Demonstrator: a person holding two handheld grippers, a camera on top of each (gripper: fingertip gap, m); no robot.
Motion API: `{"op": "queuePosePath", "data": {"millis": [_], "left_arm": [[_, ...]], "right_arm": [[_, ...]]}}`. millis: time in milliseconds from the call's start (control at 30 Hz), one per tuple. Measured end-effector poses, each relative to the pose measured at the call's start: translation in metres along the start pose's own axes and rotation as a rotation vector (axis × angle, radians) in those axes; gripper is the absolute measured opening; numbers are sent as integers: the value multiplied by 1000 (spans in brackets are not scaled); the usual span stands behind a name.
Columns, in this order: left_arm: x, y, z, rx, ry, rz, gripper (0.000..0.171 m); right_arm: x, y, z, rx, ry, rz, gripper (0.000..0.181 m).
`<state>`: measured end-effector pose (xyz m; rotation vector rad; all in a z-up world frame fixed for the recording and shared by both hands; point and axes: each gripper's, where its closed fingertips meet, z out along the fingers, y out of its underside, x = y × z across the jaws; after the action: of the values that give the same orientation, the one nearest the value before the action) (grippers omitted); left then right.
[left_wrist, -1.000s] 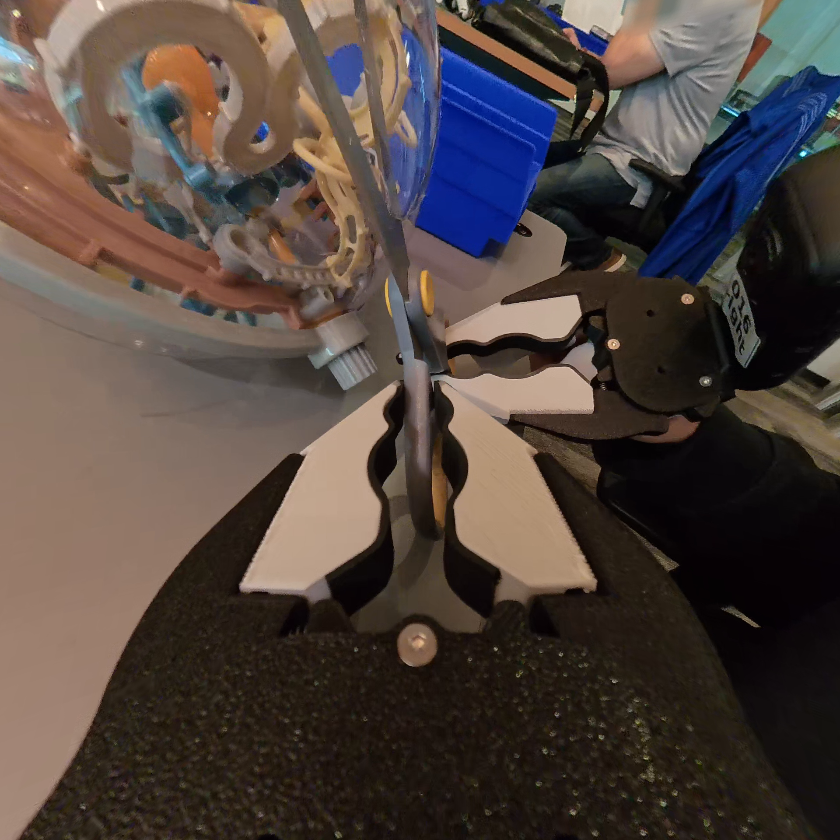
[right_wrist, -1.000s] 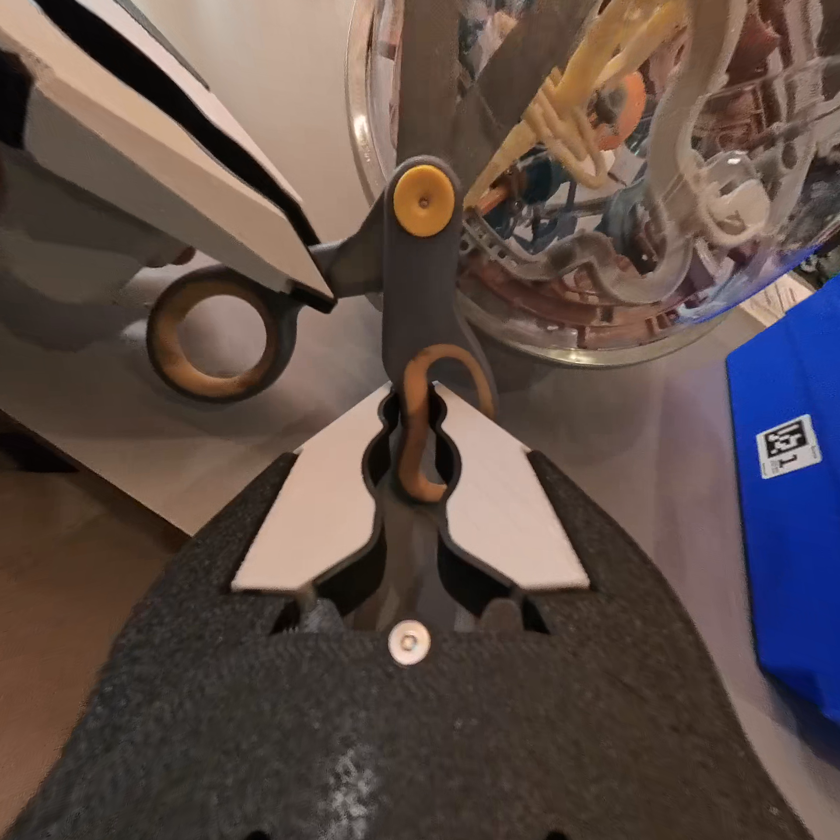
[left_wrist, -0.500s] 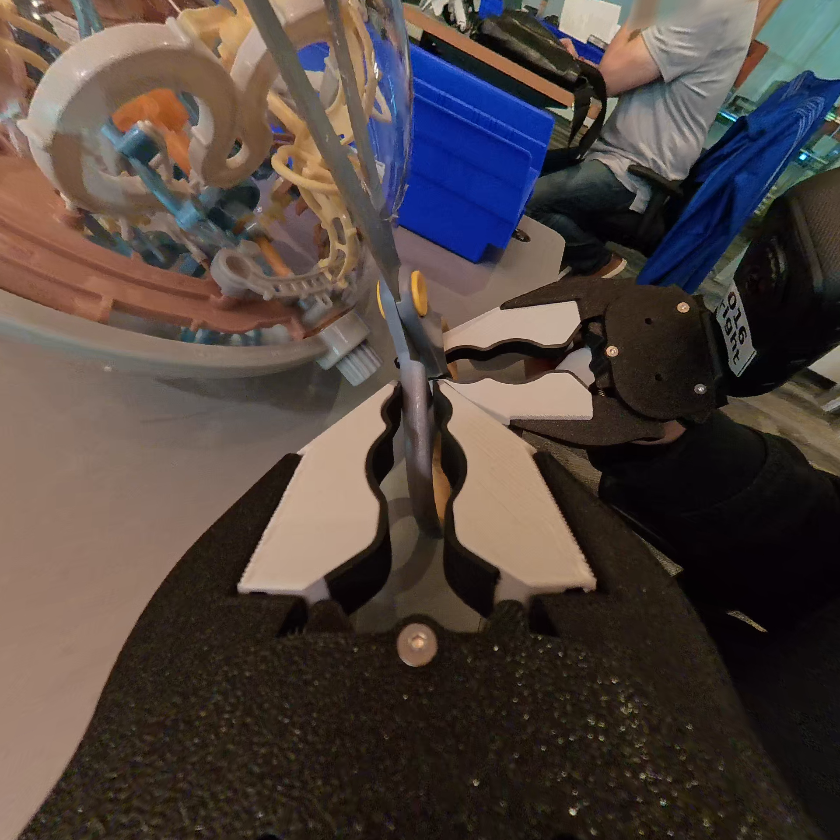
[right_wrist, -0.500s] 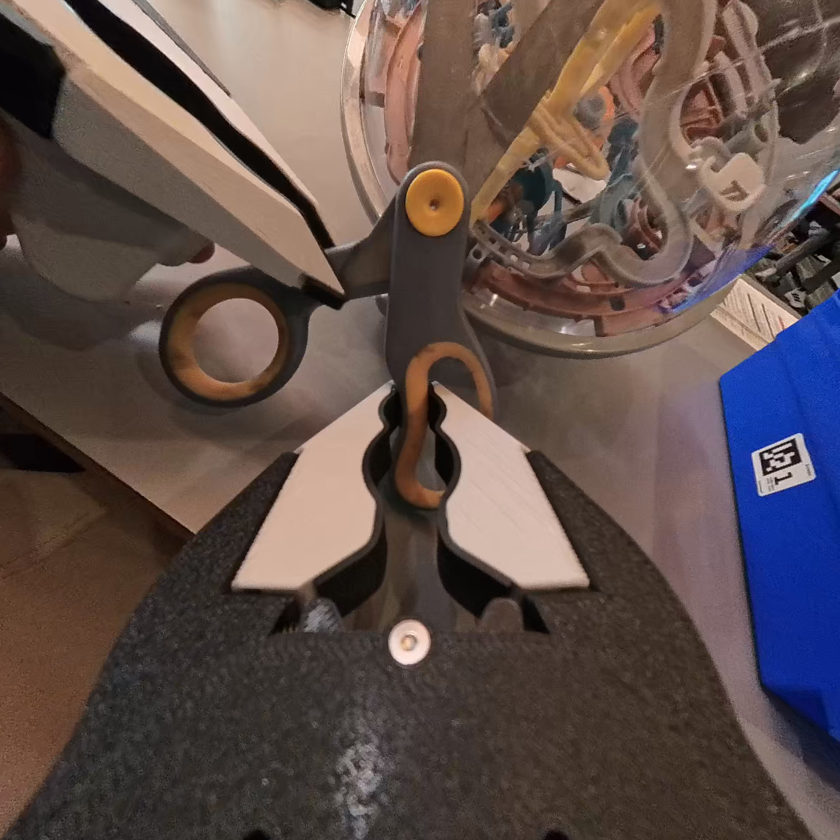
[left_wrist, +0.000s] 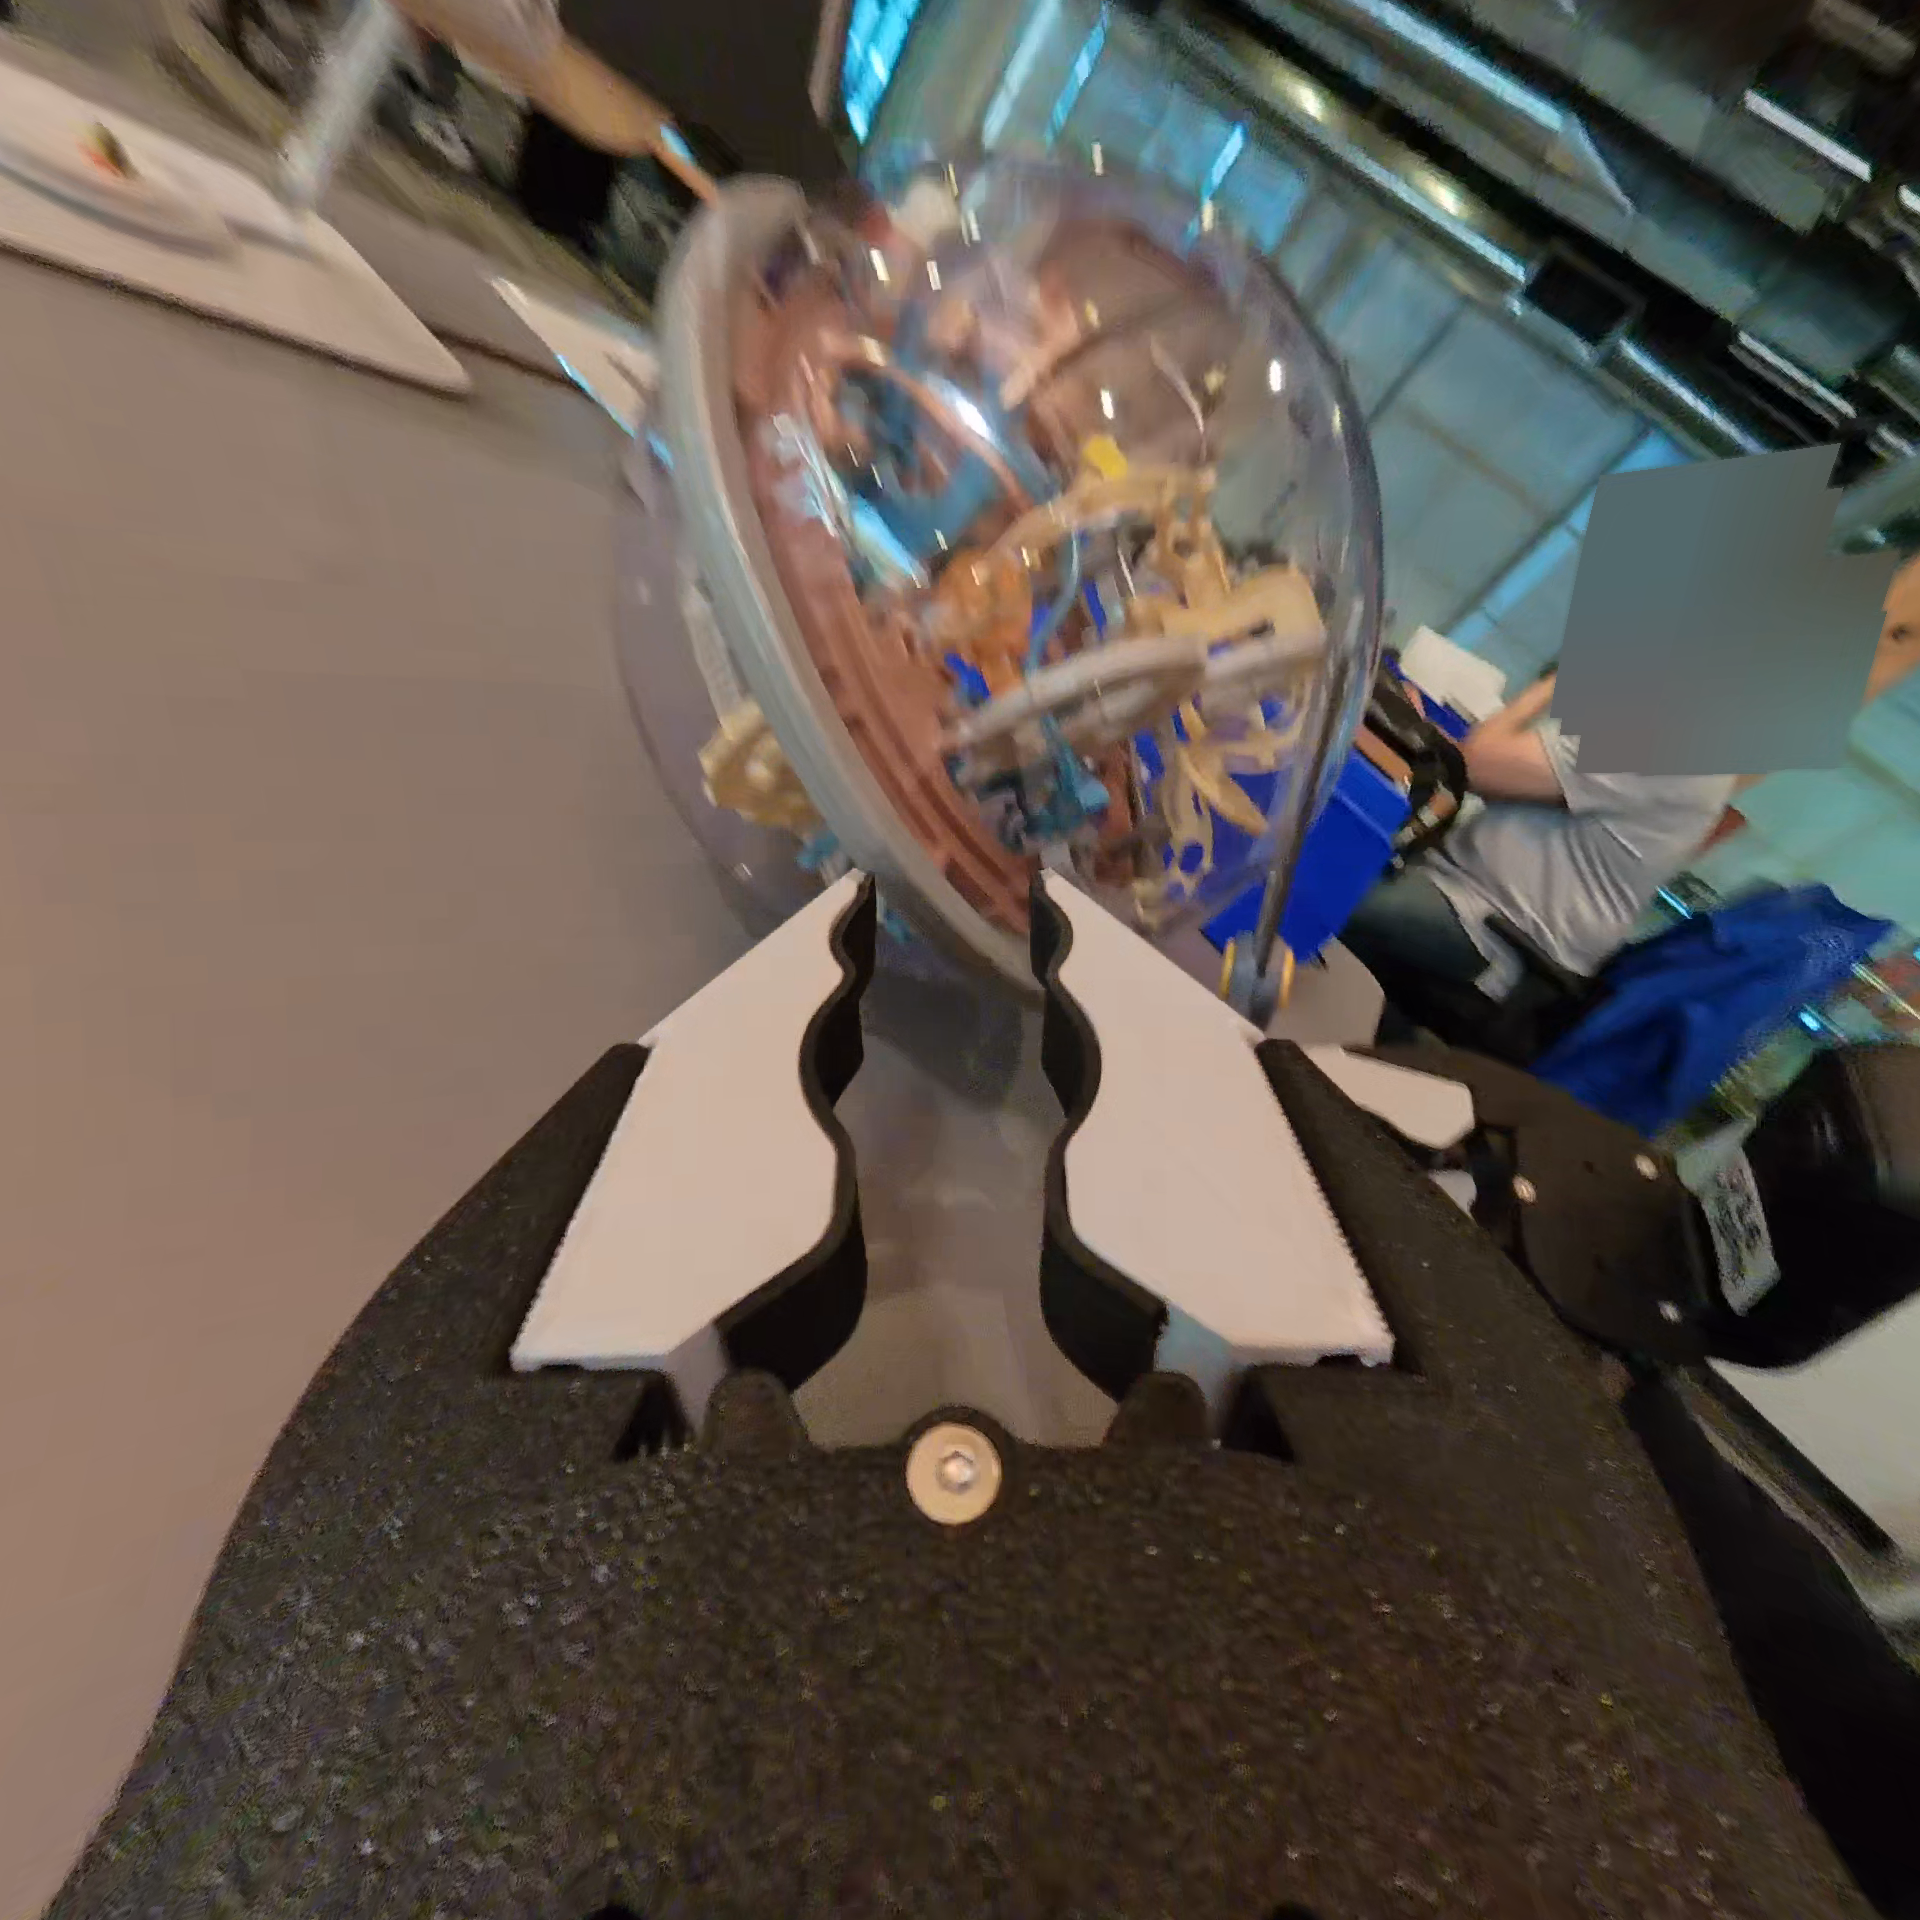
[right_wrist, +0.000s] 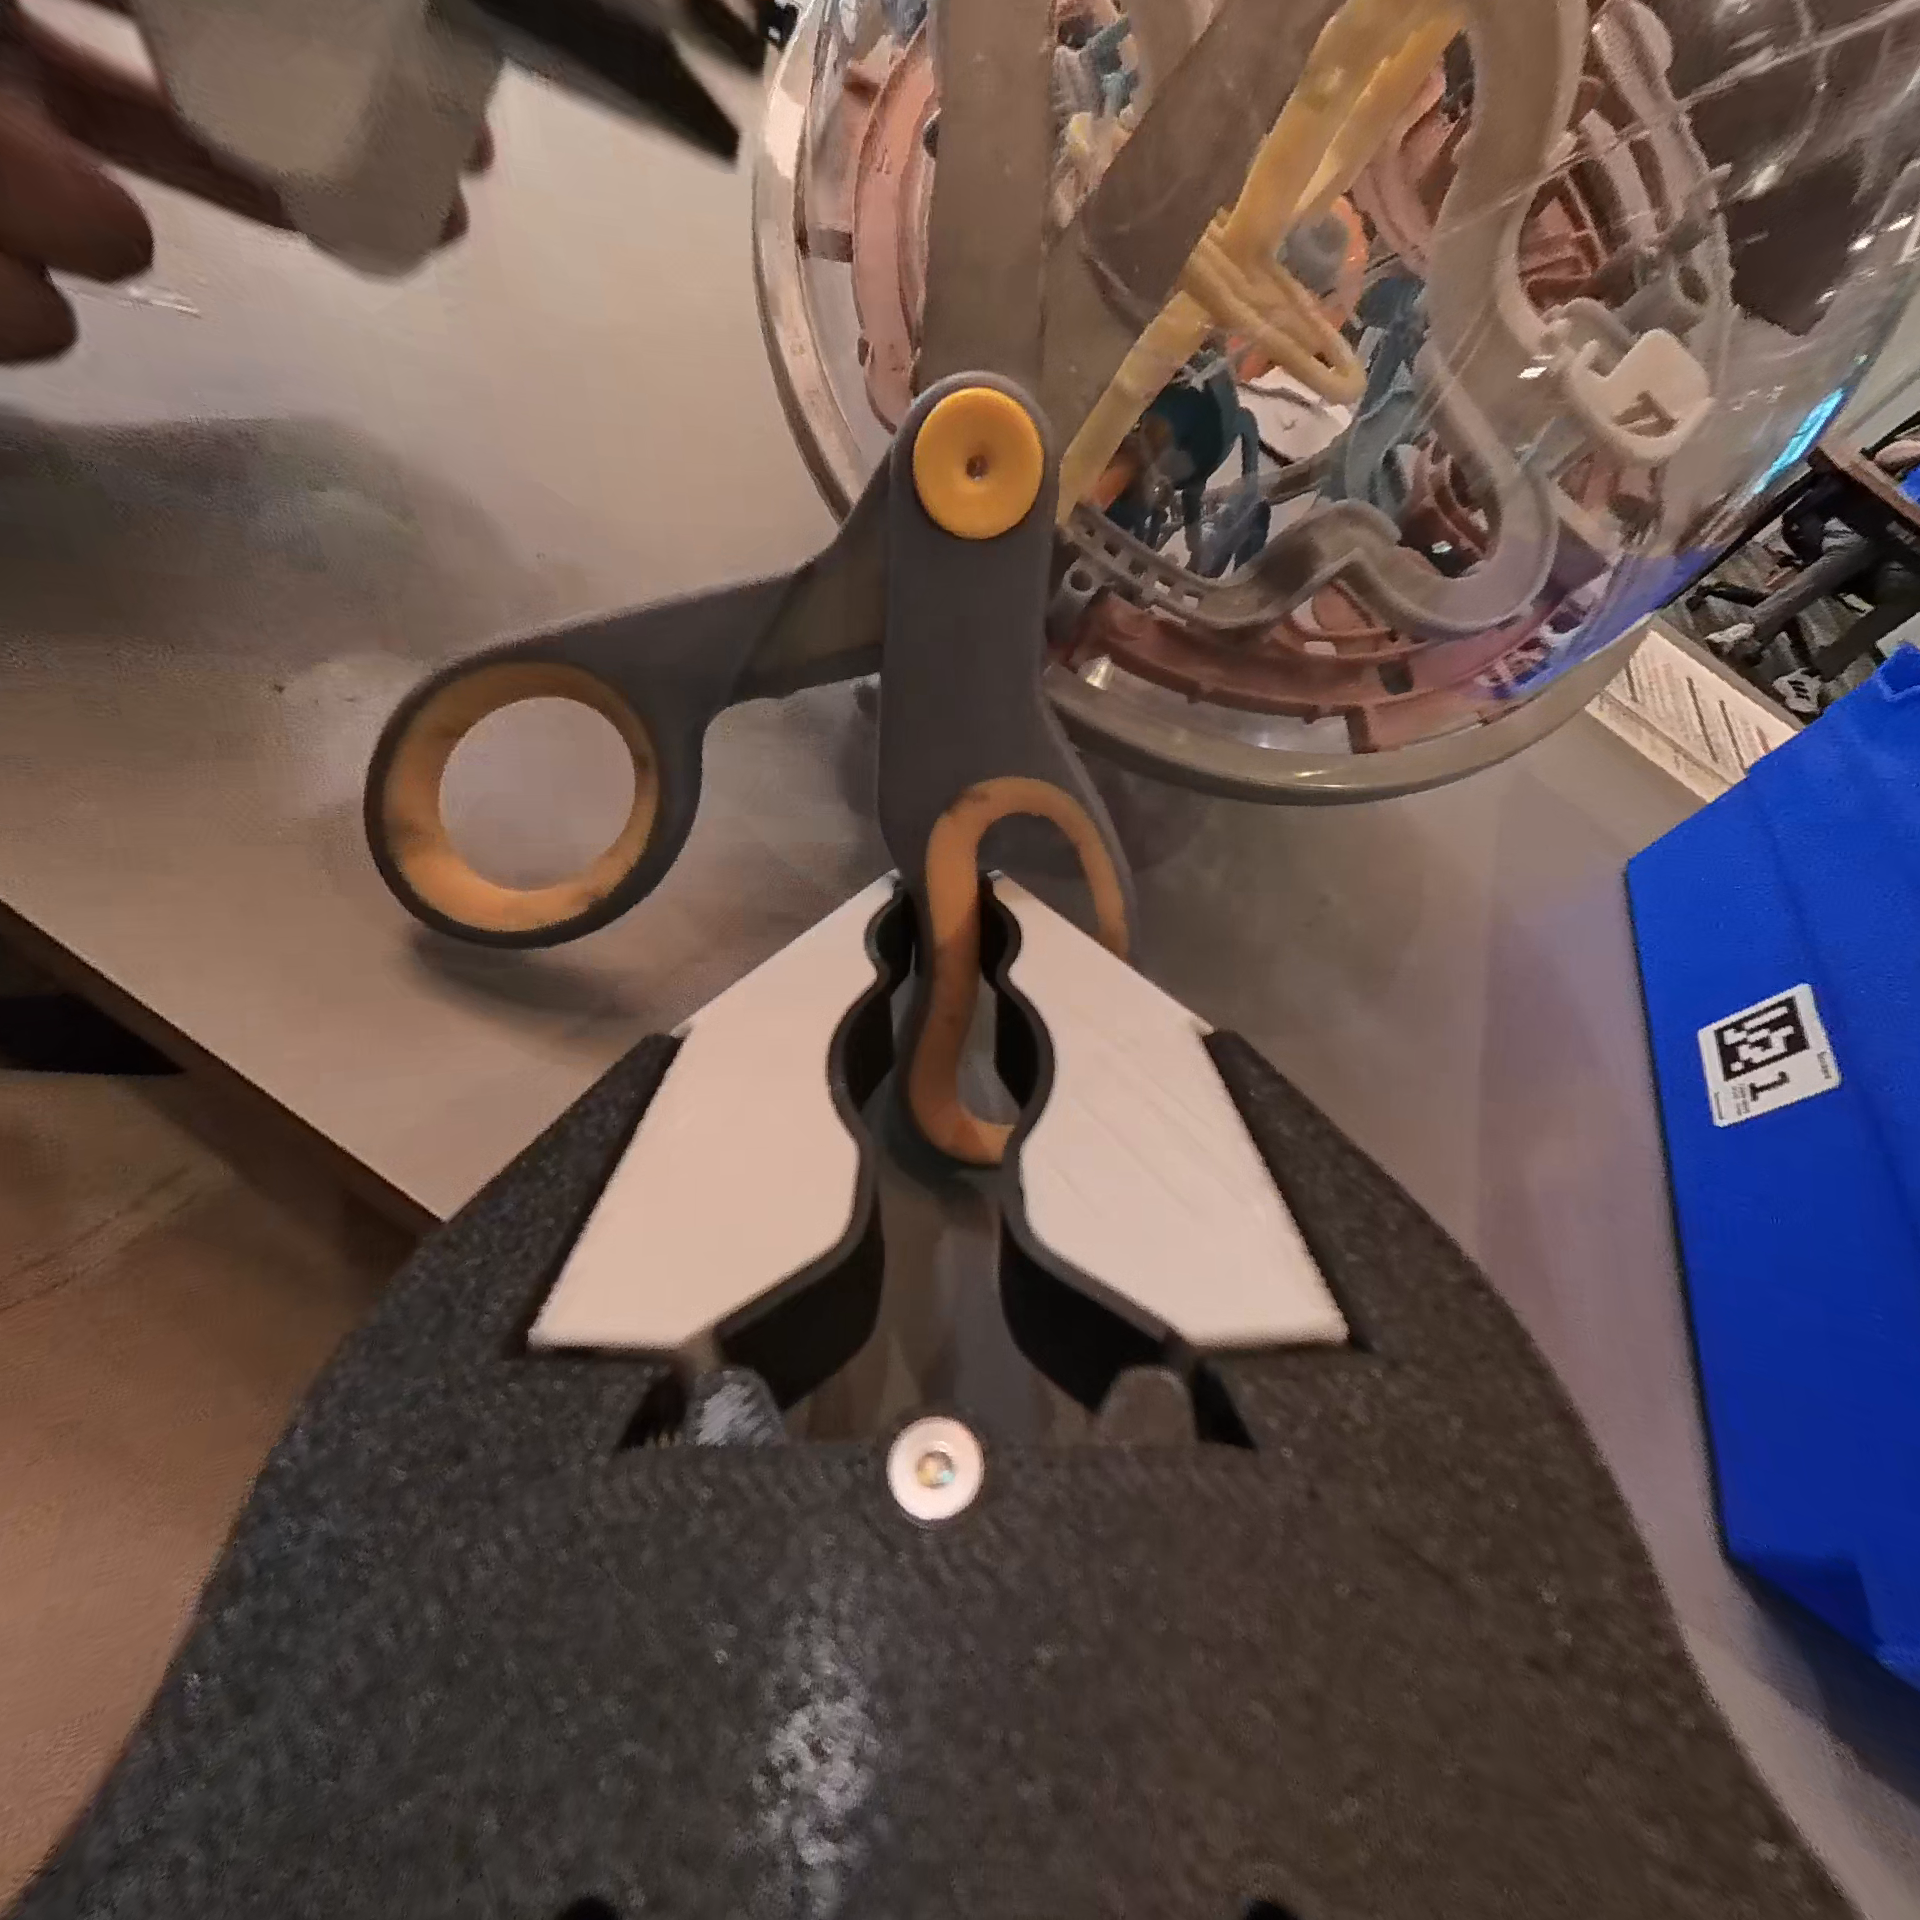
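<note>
My right gripper (right_wrist: 945, 894) is clamped on one grey-and-orange handle loop of the scissors (right_wrist: 961, 665); their long axis runs straight away from me, blades spread against the clear sphere (right_wrist: 1351, 395). The other loop juts left, free above the table (right_wrist: 312, 582). The sphere encloses tan, brown and blue tracks. My left gripper (left_wrist: 951, 899) stands apart, empty, tips just before the sphere (left_wrist: 997, 540). A blue bin (right_wrist: 1808, 1195) sits right of the sphere.

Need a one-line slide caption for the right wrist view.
Right gripper shut on grey-and-orange scissors, blades open before a clear maze ball.
</note>
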<state>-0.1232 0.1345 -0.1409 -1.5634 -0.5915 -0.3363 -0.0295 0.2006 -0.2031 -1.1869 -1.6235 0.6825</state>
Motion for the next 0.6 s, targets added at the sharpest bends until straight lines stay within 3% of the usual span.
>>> {"op": "queuePosePath", "data": {"millis": [67,233,333,433,600], "left_arm": [[-6,-22,-6,92,-41,41,26],[-9,-73,-13,248,-150,323,27],[-13,-102,-8,244,-194,391,27],[-11,-116,5,191,-121,358,27],[-11,-106,30,49,-30,358,28]], "right_arm": [[0,0,0,0,4,-11,10],[1,1,0,-4,7,-31,10],[3,2,-1,-5,12,-41,10],[5,3,-1,-8,17,-55,10],[13,4,-1,1,39,-126,10]]}}
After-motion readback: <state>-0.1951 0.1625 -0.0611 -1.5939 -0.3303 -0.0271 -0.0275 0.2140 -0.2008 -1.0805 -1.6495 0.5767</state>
